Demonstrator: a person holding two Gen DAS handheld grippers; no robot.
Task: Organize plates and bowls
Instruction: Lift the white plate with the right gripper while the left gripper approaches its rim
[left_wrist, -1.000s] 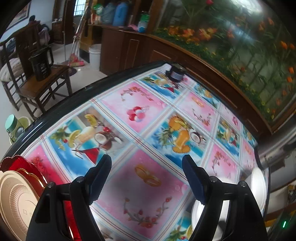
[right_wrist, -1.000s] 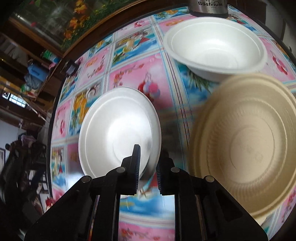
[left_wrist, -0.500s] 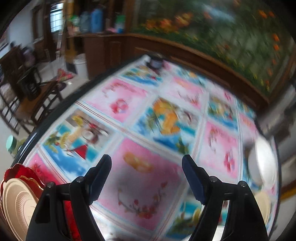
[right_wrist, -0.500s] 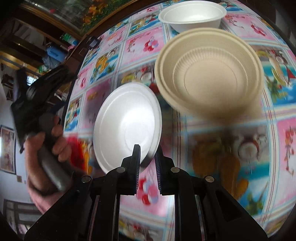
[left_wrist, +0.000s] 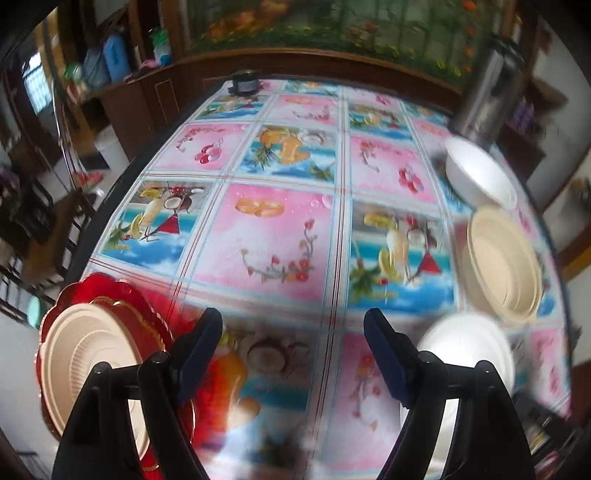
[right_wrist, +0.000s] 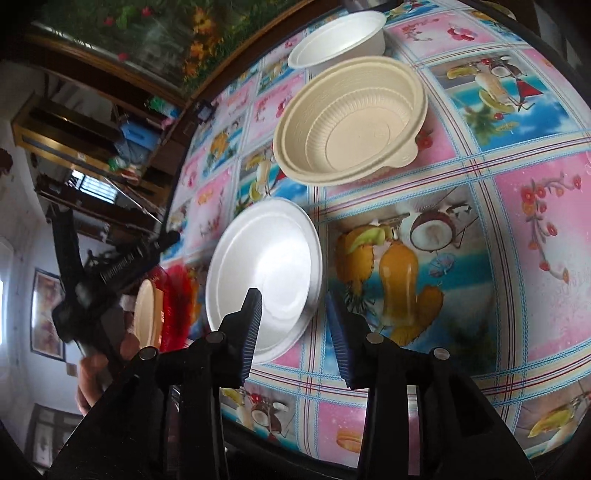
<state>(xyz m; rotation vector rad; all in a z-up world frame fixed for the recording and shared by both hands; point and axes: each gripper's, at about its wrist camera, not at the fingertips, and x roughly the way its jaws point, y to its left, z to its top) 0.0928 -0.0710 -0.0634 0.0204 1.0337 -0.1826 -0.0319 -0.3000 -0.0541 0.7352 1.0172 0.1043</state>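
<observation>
Right claw (right_wrist: 293, 325) is opening around the white plate's (right_wrist: 264, 273) rim, which lies on the desk (right_wrist: 517, 258) beside the beige bowl (right_wrist: 349, 122); I'd back off cleanly. Left claw (left_wrist: 293, 350) hangs wide, empty.

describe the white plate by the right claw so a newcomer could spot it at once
Start at the table with the pink and blue fruit-print cloth. Near its front edge, between the beige ribbed bowl and the red plate, lies the white plate, its rim between the opening fingers of the right claw. It is the only plain white shallow piece; the other white item is a deep bowl.
</observation>
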